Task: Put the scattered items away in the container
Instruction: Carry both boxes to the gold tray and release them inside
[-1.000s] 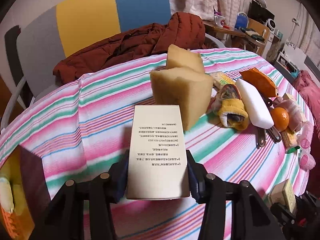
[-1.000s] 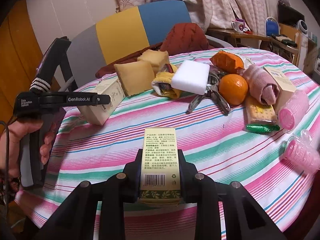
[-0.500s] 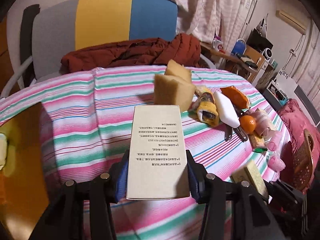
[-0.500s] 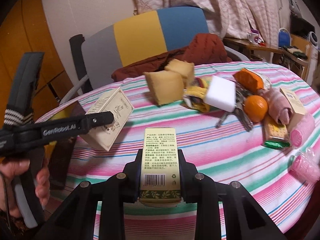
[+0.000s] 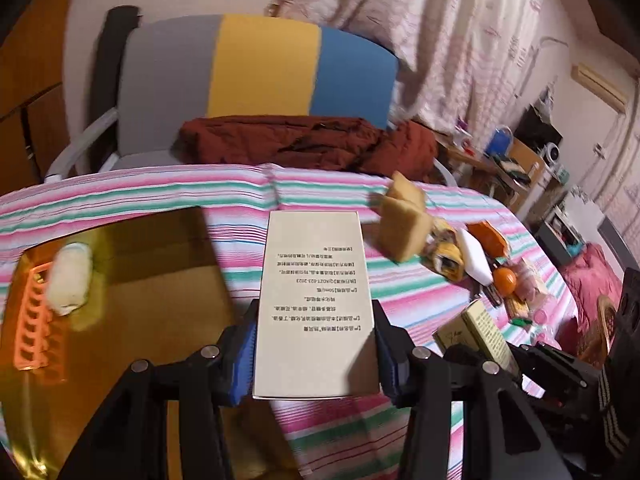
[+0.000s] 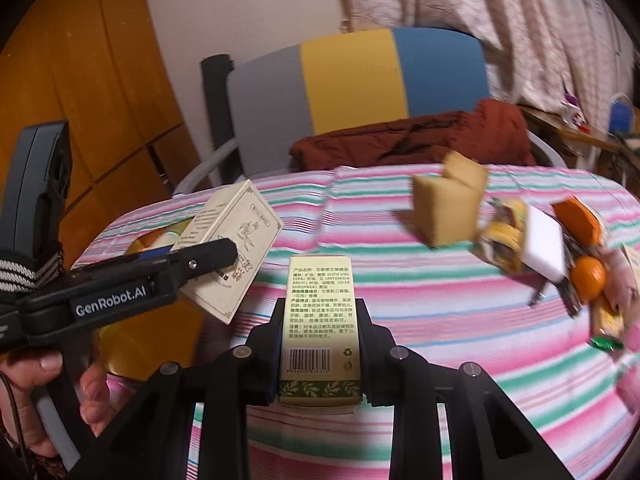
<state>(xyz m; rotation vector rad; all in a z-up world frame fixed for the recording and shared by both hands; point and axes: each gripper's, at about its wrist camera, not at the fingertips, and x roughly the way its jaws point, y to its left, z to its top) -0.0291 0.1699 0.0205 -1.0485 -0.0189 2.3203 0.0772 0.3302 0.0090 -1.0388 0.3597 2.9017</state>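
Observation:
My left gripper (image 5: 316,344) is shut on a cream box (image 5: 314,300) with printed text and holds it in the air beside a yellow container (image 5: 120,280) at the table's left edge. The same box (image 6: 228,256) and the left gripper (image 6: 208,256) show in the right wrist view. My right gripper (image 6: 320,344) is shut on a small green-and-cream box (image 6: 320,320) with a barcode, held above the striped cloth. That box (image 5: 484,332) shows in the left wrist view too. The container holds an orange comb-like item (image 5: 32,320) and a white lump (image 5: 72,280).
On the striped tablecloth (image 6: 400,320) lie tan sponges (image 6: 448,208), a white block (image 6: 544,248), an orange fruit (image 6: 588,276), an orange packet (image 6: 576,216) and other small items at the right. A chair (image 6: 360,80) with a red-brown jacket (image 6: 420,140) stands behind the table.
Both grippers have moved left with their boxes. The yellow container has come into fuller view at the left, and the scattered items have slid to the right of both views.

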